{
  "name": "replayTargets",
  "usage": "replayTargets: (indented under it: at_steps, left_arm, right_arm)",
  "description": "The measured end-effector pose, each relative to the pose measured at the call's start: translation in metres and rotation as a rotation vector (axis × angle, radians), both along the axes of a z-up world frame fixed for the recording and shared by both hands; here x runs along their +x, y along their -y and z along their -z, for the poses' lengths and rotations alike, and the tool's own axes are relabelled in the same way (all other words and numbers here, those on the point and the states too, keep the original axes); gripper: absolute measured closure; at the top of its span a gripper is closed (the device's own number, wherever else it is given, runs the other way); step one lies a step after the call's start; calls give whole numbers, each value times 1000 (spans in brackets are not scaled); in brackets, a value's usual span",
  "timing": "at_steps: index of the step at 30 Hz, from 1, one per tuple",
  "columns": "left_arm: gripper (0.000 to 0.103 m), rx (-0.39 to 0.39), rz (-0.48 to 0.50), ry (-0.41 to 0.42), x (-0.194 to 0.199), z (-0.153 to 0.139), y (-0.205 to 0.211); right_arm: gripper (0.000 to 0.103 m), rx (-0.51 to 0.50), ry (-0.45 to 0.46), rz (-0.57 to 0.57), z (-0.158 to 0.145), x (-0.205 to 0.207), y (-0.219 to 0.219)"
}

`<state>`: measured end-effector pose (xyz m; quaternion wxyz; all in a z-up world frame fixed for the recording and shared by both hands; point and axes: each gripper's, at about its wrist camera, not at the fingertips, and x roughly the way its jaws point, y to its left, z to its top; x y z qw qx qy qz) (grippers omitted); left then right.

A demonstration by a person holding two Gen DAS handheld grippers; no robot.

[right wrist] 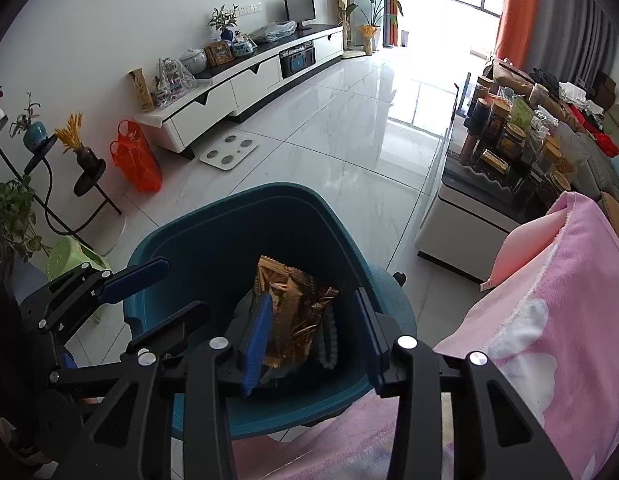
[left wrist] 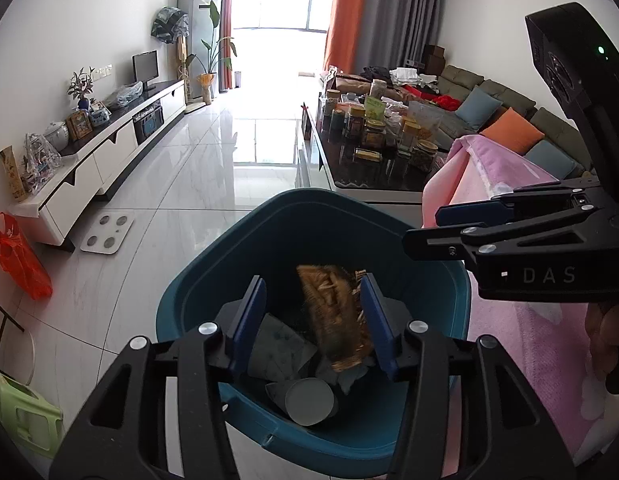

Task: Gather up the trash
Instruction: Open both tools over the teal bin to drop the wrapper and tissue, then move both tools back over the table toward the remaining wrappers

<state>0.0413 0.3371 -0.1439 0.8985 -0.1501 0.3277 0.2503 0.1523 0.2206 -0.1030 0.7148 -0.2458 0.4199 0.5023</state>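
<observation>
Glossy tiled floor (left wrist: 197, 152), crinkled foil wrapper (right wrist: 297, 312), fuzzy pink cloth (right wrist: 557, 320)

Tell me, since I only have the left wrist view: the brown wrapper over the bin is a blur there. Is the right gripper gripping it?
Observer: No. In the right wrist view the right gripper has its jaws apart, and the golden wrapper stands inside the teal bin, not clamped.
Operator: Is anything next to it in the bin?
Observer: A dark ridged piece leans at the wrapper's right side.
Operator: What is left of the bin, past my frame edge?
Observer: A black plant stand holding potted plants, near the wall.
</observation>
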Motion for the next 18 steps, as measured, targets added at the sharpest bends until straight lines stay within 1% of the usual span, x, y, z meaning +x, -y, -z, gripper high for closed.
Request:
replayTargets:
  at_steps: [2,4,6,8,10,12,13,15,16,18]
  left_arm:
    - [47,5,-10,13,-4,-3,0]
    - [40,13,-23,27,-10,-8,-1]
    - [35,18,-41,42,-18,-14,-2]
    - [29,28,-66,58,-29,-20,-2]
    - [21,43,-97,74,-41,-28,-2]
    - [15,61,-130,90,-56,-36,-5]
    - [13,68,-146,95,-61,-39,-7]
    - [10,74,-174,107,-73,-46,-11]
    - [8,78,-189,112,-79,-50,-13]
    - [7,81,-214,127,-91,-57,-16]
  right_arm:
    - [61,12,-5,4,-3,1,2]
    - [55,32,-3,7,-7,1,4]
    - [52,51,-6,8,-12,0,7]
    - [45,69,-3,11,-16,-3,10]
    - [35,90,0,11,-20,-4,13]
    - [31,109,9,13,-24,-6,18]
    - [27,116,14,14,-26,-6,20]
    - [23,134,22,19,-30,-7,24]
    - [19,143,25,22,-32,-7,26]
    - [15,160,37,30,-36,-9,32]
